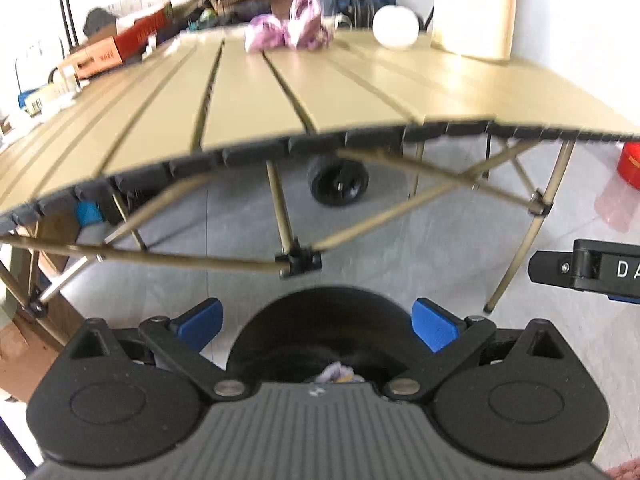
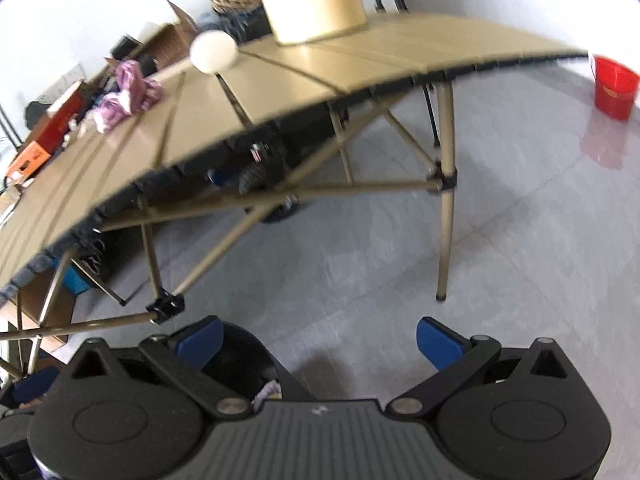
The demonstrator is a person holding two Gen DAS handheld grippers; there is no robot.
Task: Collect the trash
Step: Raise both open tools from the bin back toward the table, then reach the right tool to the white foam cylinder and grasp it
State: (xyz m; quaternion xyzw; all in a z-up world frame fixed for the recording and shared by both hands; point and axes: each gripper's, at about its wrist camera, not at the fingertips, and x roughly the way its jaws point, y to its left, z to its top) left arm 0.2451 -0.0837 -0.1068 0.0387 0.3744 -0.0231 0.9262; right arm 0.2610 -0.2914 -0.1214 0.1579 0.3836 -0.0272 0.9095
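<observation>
1. The counter [image 1: 248, 92], a tan slatted folding surface on crossed legs, is being viewed from below its near edge by both cameras, with grey floor [image 2: 520, 260] showing beneath it.
2. A tan cylinder [image 2: 316, 0] is standing at the counter's far side, next to a white ball [image 2: 213, 53].
3. A black bin [image 1: 320, 332] is sitting low, directly ahead of the left gripper [image 1: 320, 322]; in the right wrist view it is seen beside that gripper's left finger.
4. A red bucket [image 2: 614, 86] is standing on the floor, well apart from the counter.
5. The left gripper is being held released, its blue pads [image 1: 434, 324] spread wide on either side of the bin, nothing between them.
6. The right gripper [image 2: 320, 342] is likewise being held released over bare floor, gripping nothing.
7. Crumpled purple trash [image 1: 288, 28] is lying on the counter's far part, near the ball.
8. One pale crumpled piece [image 1: 338, 374] is lying inside the bin.
</observation>
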